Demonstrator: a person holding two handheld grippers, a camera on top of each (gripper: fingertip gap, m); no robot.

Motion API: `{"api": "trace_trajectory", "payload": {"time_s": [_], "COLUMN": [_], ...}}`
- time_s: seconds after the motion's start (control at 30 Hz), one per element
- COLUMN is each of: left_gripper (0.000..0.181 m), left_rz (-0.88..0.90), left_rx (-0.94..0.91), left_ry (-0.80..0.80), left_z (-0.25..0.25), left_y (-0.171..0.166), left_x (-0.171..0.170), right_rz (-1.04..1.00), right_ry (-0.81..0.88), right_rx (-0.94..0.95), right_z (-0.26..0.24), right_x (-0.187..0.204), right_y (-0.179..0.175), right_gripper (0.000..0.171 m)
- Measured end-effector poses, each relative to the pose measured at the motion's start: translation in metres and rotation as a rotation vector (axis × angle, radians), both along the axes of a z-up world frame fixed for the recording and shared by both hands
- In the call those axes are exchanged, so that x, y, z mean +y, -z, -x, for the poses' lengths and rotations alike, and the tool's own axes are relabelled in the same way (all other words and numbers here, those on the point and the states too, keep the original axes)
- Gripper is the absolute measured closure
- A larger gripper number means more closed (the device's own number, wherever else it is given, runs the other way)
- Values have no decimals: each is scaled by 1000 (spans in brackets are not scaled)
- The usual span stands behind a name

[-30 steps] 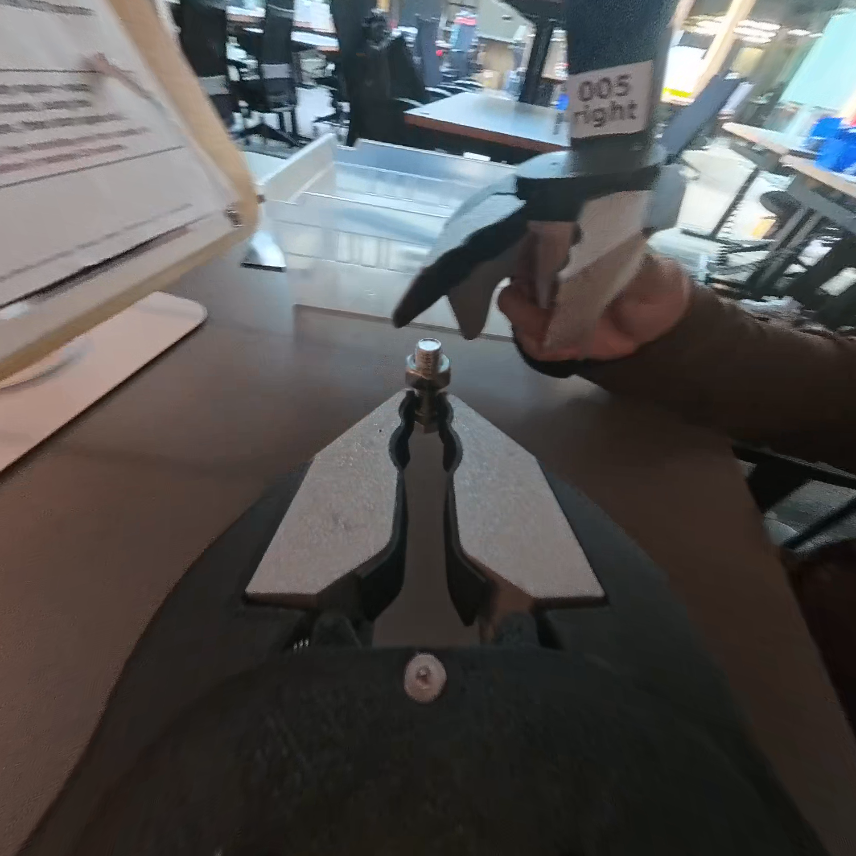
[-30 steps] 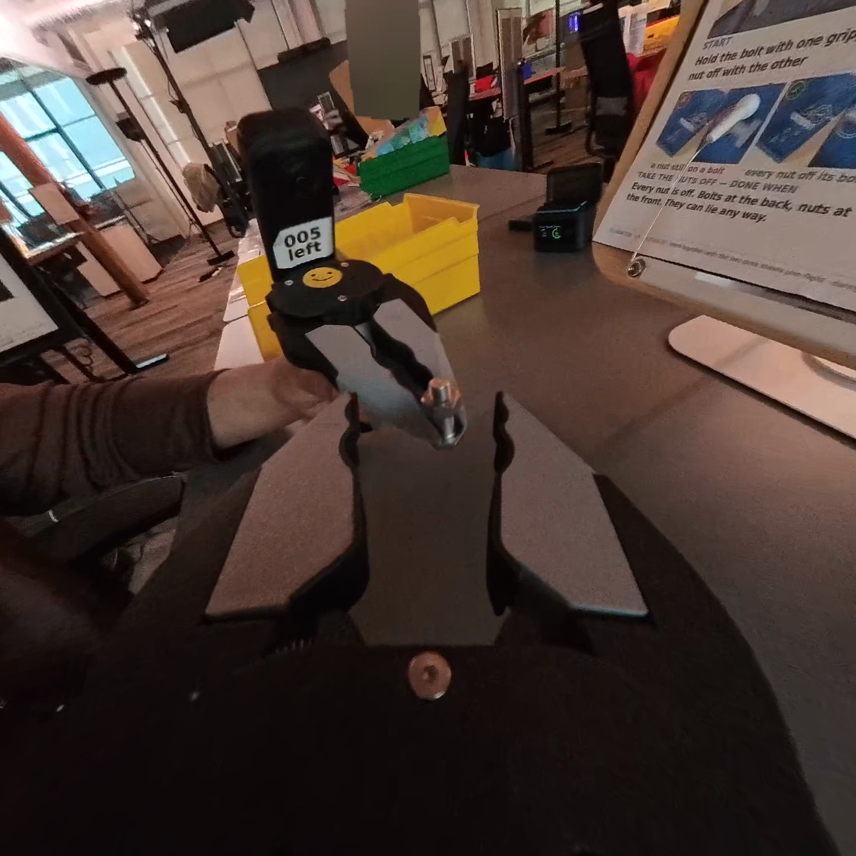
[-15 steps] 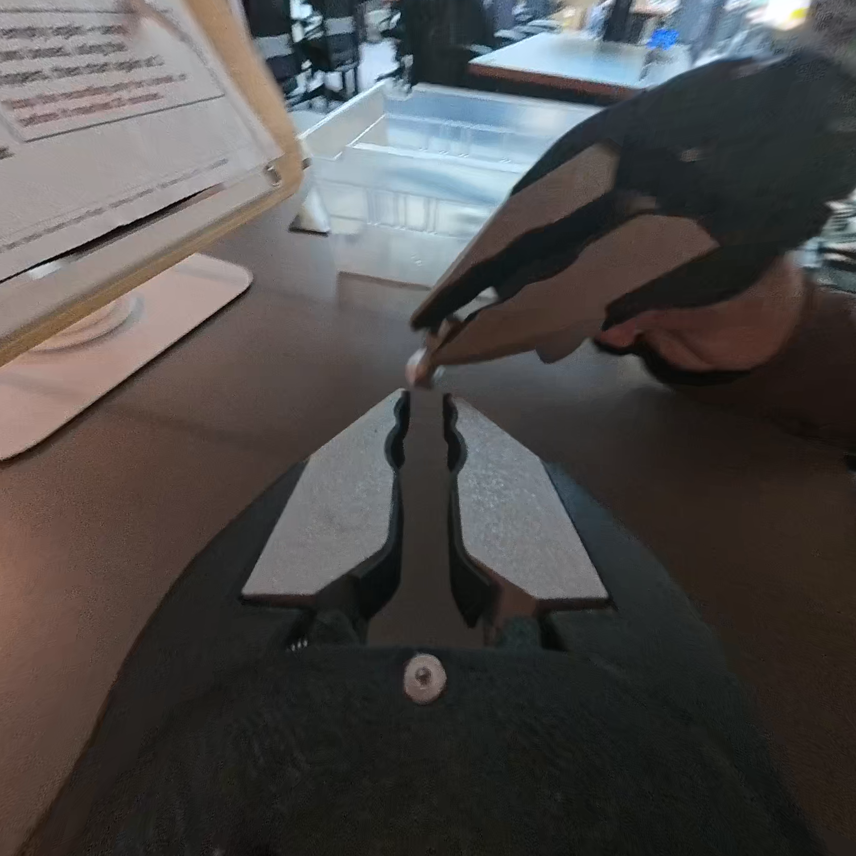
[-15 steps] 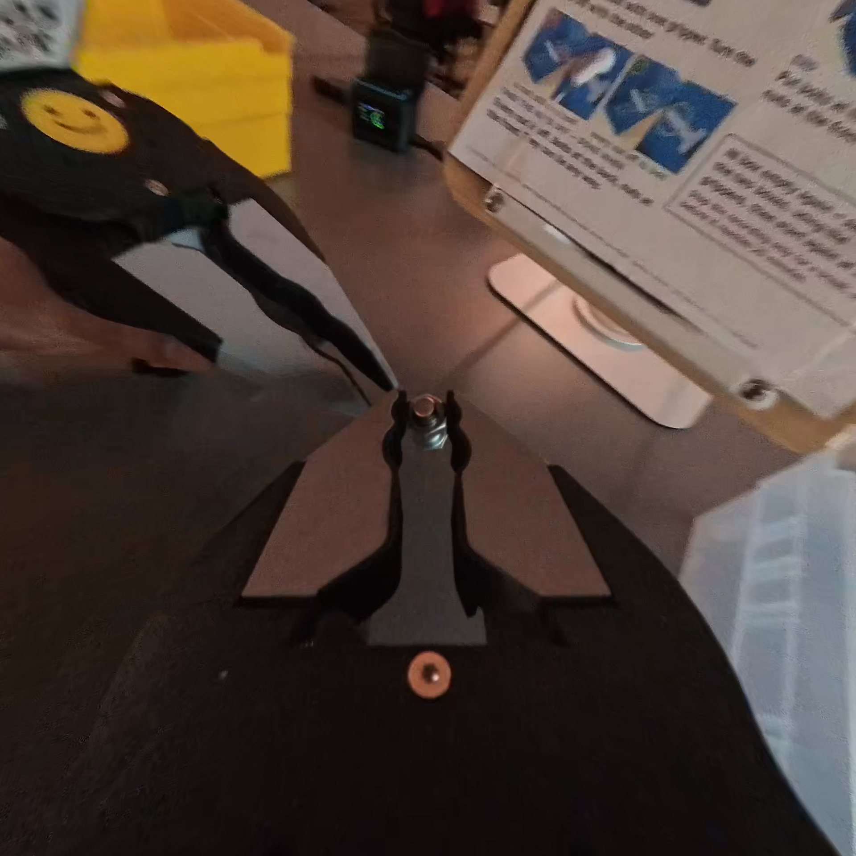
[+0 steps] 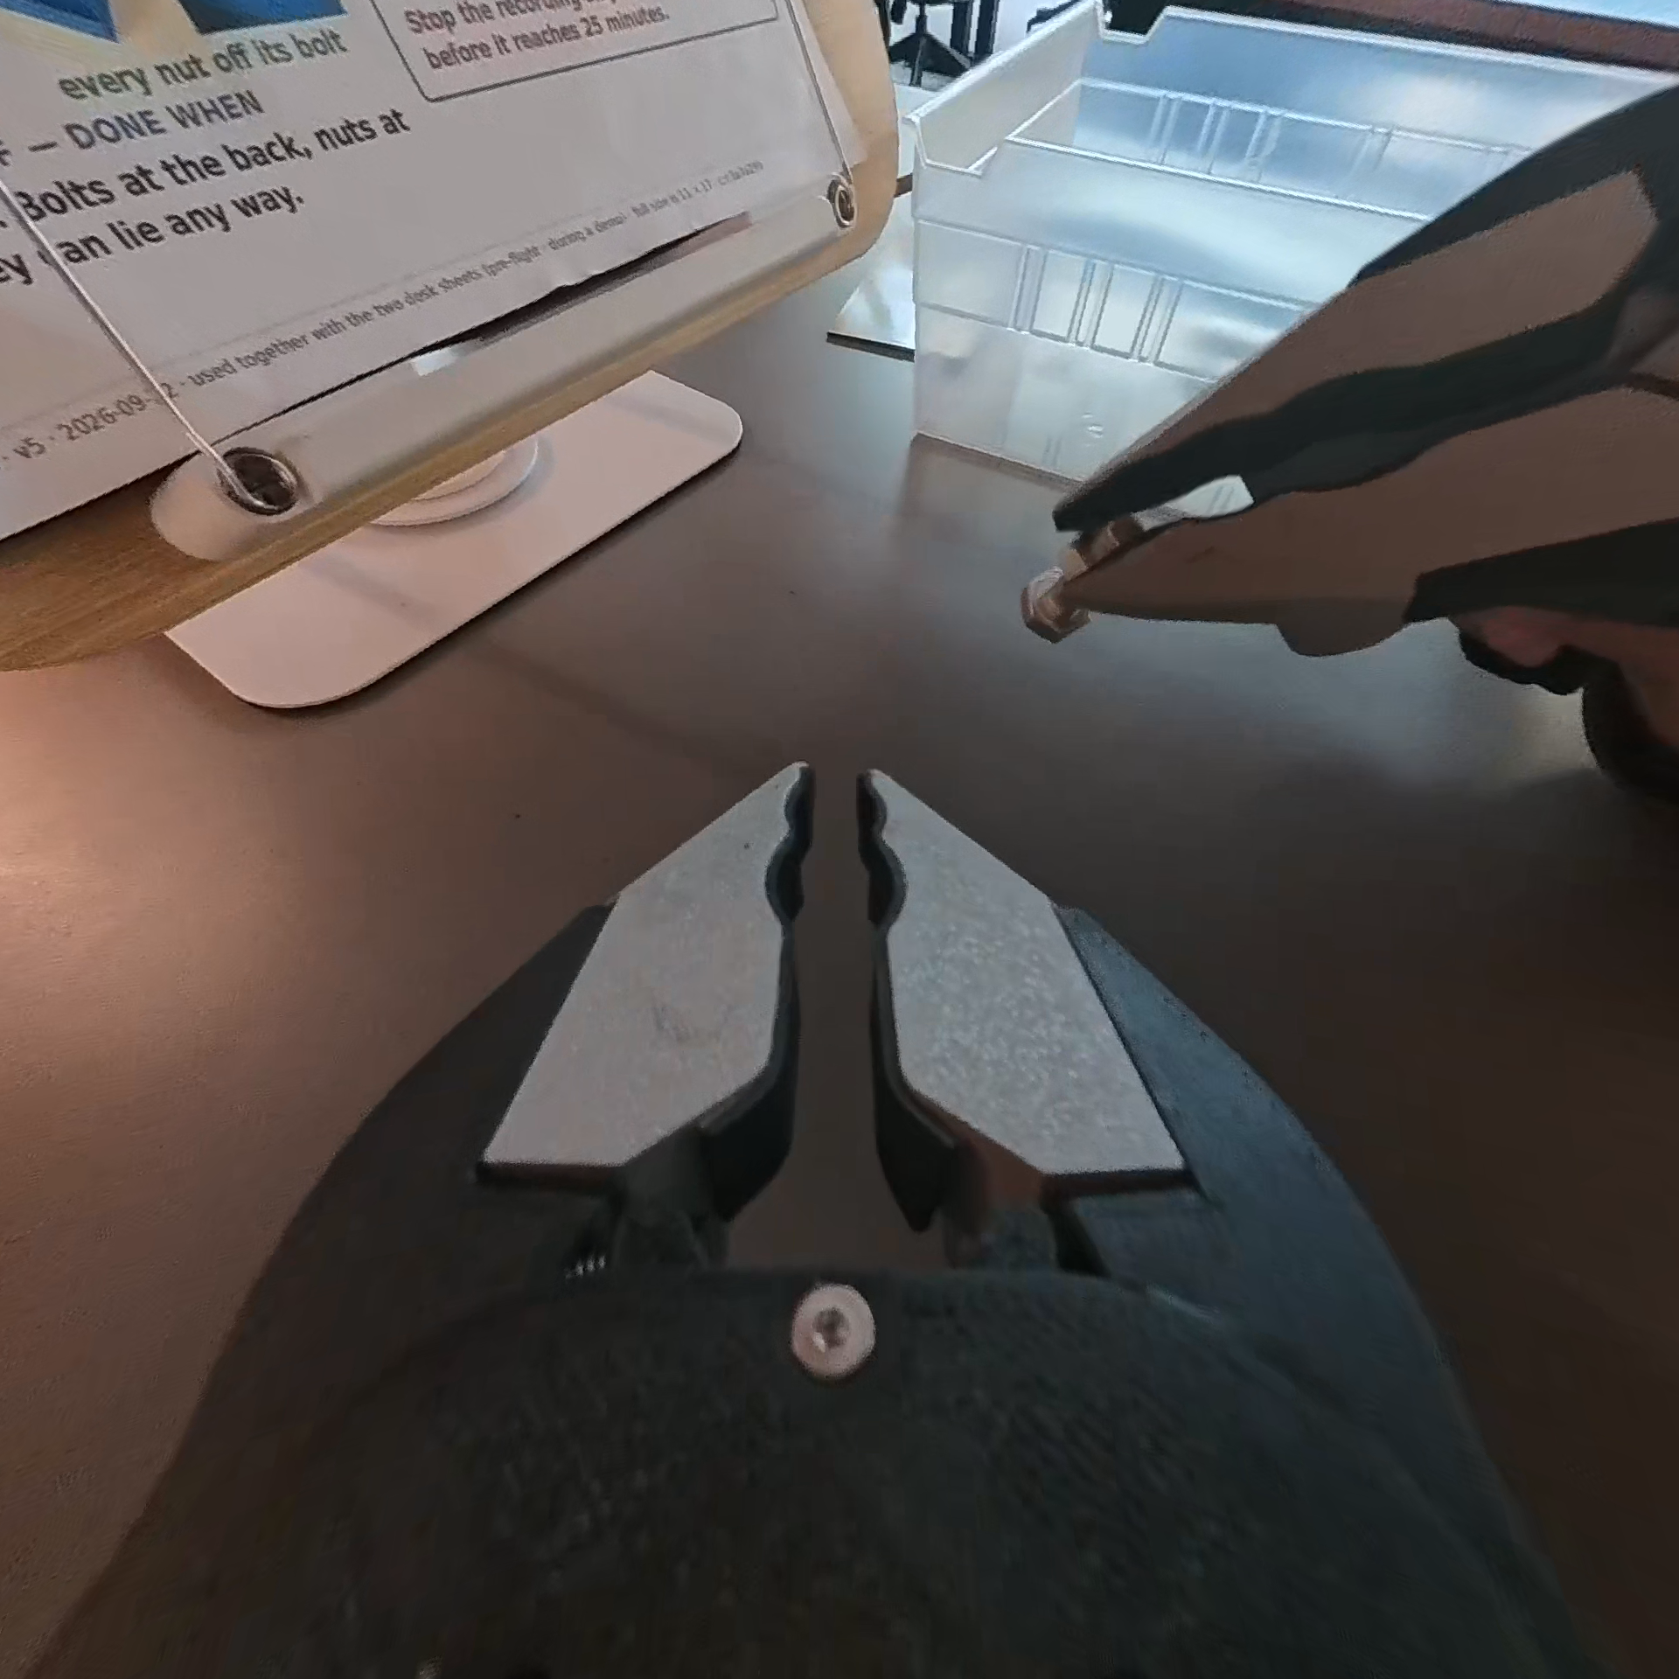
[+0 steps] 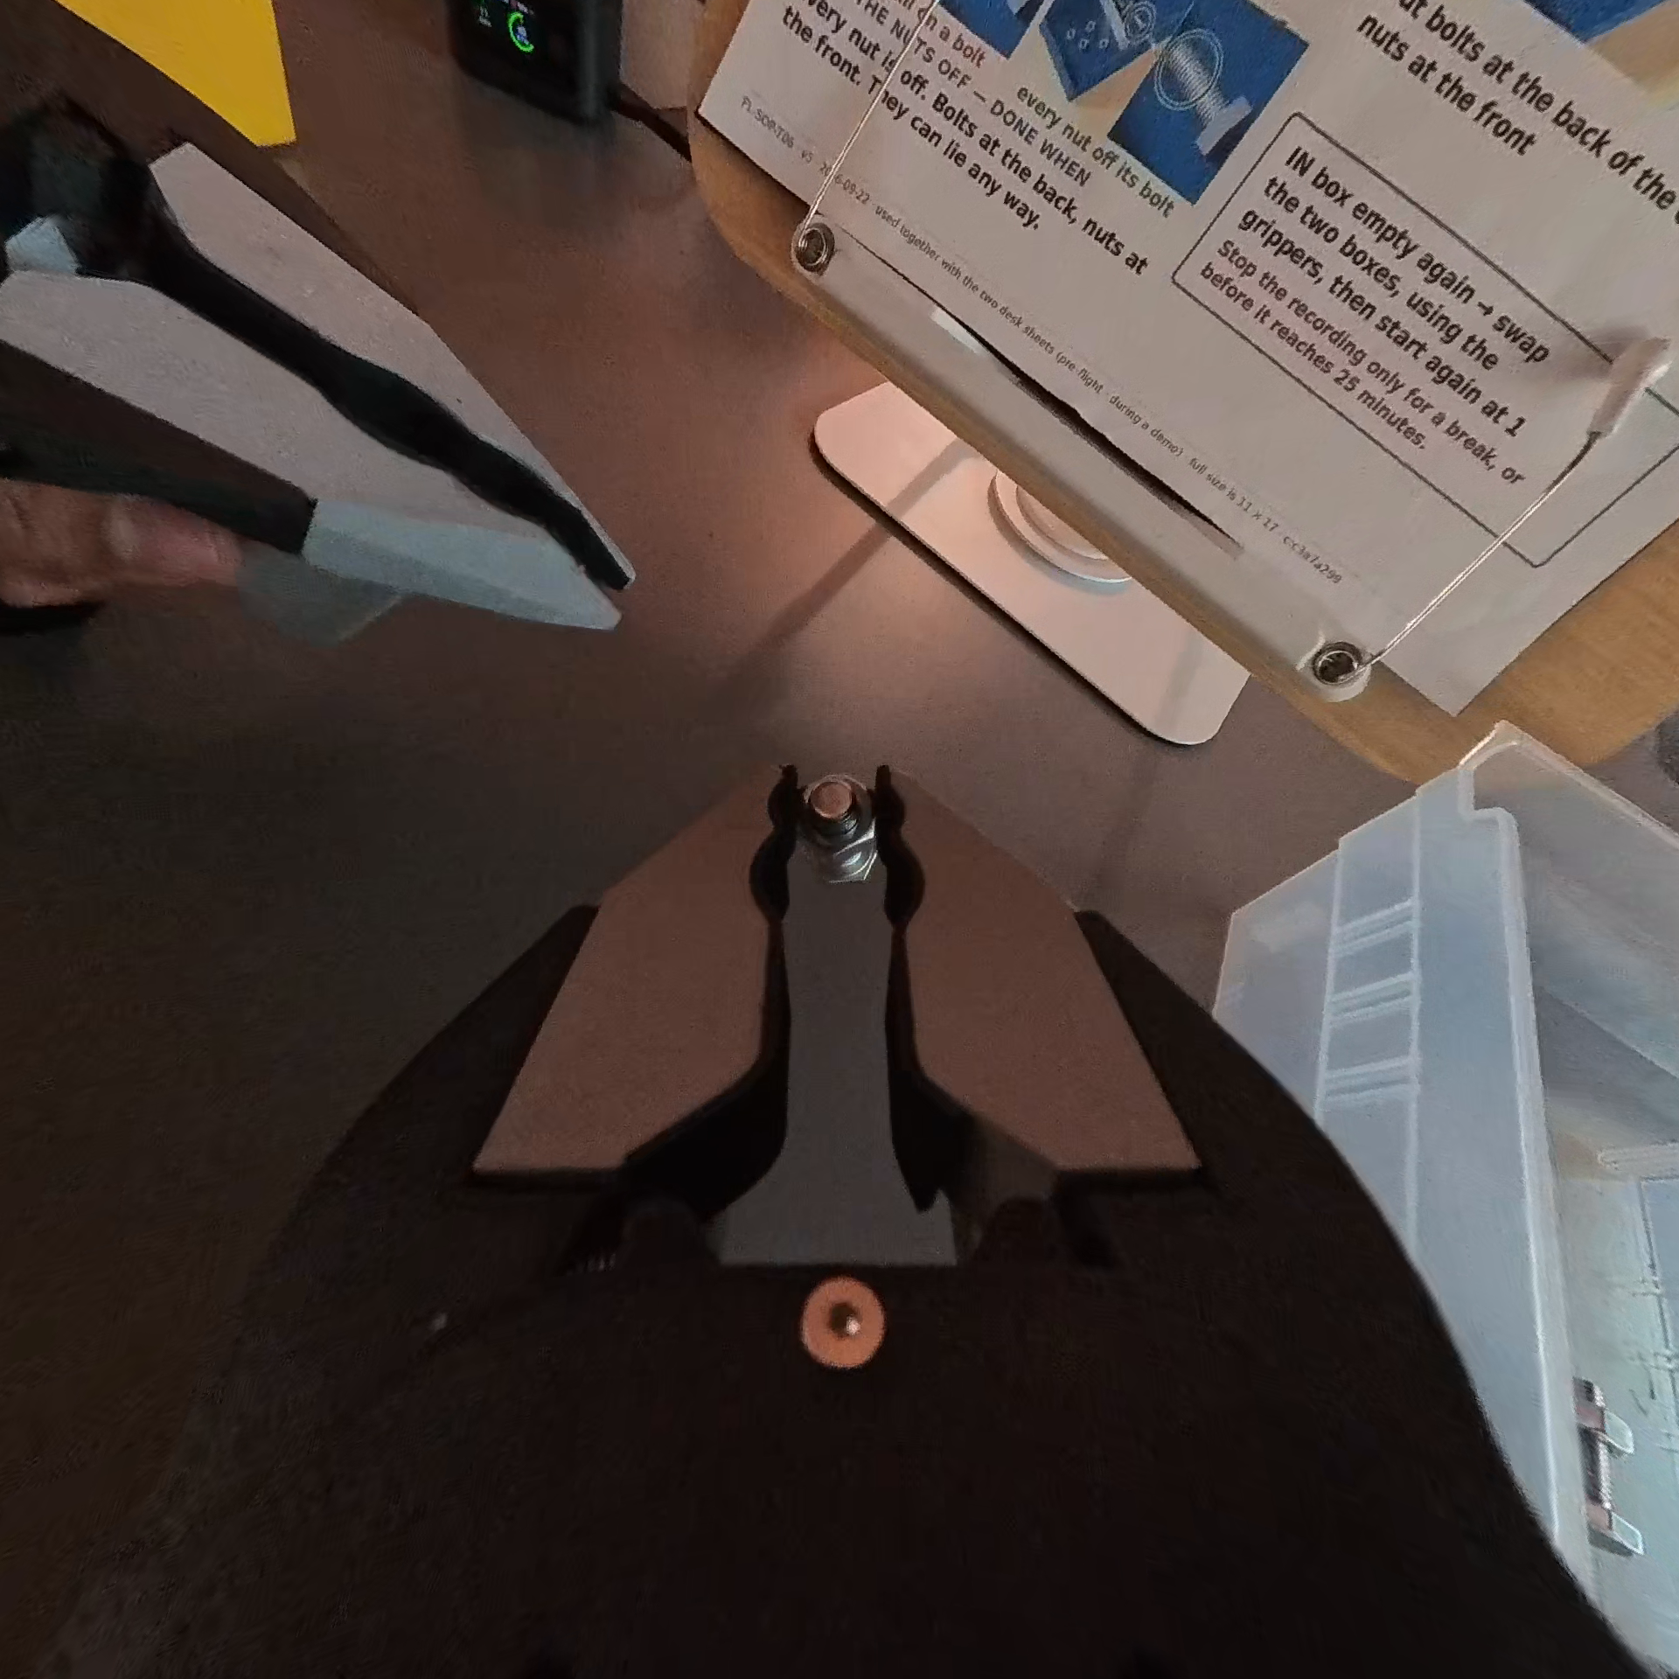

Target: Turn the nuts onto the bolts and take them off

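Observation:
A short steel bolt with a nut on it point(image 6: 836, 831) sits between the tips of my right gripper point(image 6: 834, 790), which is shut on it above the dark table. In the left wrist view the same bolt point(image 5: 1054, 610) sticks out of the right gripper's tips point(image 5: 1104, 554) at the upper right, well away from my left gripper. My left gripper point(image 5: 834, 783) is empty, with only a narrow slit between its fingers. It also shows in the right wrist view point(image 6: 600, 581) at the upper left, held by a hand.
A clear plastic bin point(image 5: 1136, 273) stands at the back right. In the right wrist view point(image 6: 1454, 1045) it holds a bolt point(image 6: 1604, 1472). A sign board on a white foot point(image 5: 454, 545) stands at the left. A yellow bin point(image 6: 209, 54) and a small black device point(image 6: 536, 45) sit farther off. My hands' fingertips stand some 8 cm from each other. The right gripper is farther from the small black device point(image 6: 536, 45), some 45 cm, than the left, some 35 cm.
The bolt with its nut went from my left gripper to my right gripper, which closed on it and carried it off to the right. The left gripper closed further, empty.

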State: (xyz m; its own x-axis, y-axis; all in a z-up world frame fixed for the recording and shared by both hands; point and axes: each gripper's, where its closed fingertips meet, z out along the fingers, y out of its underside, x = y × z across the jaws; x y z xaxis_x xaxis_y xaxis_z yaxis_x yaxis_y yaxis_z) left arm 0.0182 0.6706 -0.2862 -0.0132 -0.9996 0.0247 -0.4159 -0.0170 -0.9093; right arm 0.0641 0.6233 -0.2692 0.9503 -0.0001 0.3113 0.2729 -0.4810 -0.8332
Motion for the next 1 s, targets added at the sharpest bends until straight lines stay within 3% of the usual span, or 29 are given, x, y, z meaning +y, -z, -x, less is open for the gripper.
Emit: {"api": "trace_trajectory", "payload": {"time_s": [0.3,0.5,0.8,0.9,1.0], "left_gripper": [181,181,181,181,181], "left_rz": [-76,-124,-145,-99,-57], "left_rx": [-6,38,38,29,24], "left_ry": [-83,-136,-166,-157,-142], "left_z": [3,7,9,9,10], "left_y": [-3,4,2,2,1], "left_x": [14,30,35,34,32], "right_rz": [33,-30,-234,-255,-211], "right_ry": [-13,-82,-156,1,192], "right_rx": [14,41,-6,-57,-91], "right_z": [4,21,55,18,-46], "right_x": [2,2,-29,-58,-92], "right_y": [8,-6,-117,-150,-159], "right_gripper": [158,158,158,158,158]}}
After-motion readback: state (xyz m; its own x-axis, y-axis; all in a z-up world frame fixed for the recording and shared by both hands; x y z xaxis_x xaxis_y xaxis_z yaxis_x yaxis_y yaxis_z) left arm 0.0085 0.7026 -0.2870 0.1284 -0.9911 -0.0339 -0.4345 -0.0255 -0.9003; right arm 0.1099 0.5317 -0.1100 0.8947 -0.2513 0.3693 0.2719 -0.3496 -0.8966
